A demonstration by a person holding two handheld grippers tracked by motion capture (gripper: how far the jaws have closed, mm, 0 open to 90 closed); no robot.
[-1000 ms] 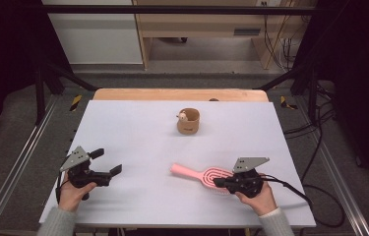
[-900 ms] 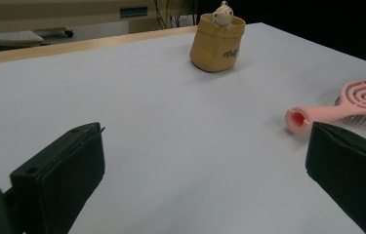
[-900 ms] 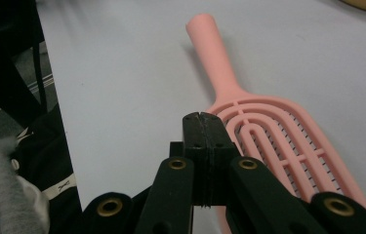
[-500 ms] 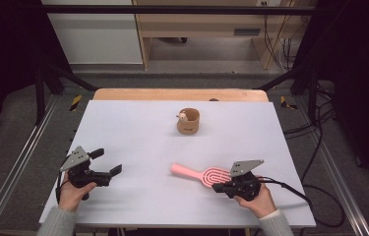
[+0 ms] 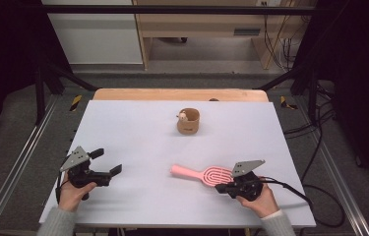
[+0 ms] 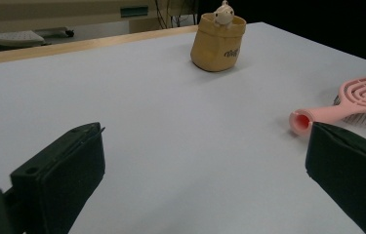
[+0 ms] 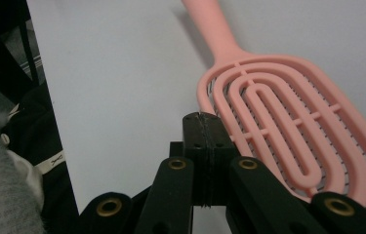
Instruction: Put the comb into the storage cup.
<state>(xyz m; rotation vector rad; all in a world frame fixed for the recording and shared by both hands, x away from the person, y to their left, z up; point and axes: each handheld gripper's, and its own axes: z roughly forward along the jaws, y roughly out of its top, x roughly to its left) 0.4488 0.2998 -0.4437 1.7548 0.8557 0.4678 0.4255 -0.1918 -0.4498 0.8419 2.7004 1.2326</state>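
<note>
Pictured at table's near edge: pink vented hairbrush [image 5: 202, 175] lying flat, head just beside right gripper [image 7: 204, 127], jaws pressed together, empty, poised as if to nudge. Left gripper [image 5: 107, 163] parked well apart, spread wide, gripping nothing, clear of the work.

Both forearms wear light grey knitted sleeves [image 5: 56, 226]. Each hand carries a black gripper: the left gripper [image 5: 104, 163] and the right gripper [image 5: 224, 188] are each topped by a grey three-cornered plate. A black cable [image 5: 295, 192] trails from the right one. Its linkage arms show brass-coloured rivets [image 7: 177, 164], and the left one's jaws are blocky black pads [image 6: 71, 168].
</note>
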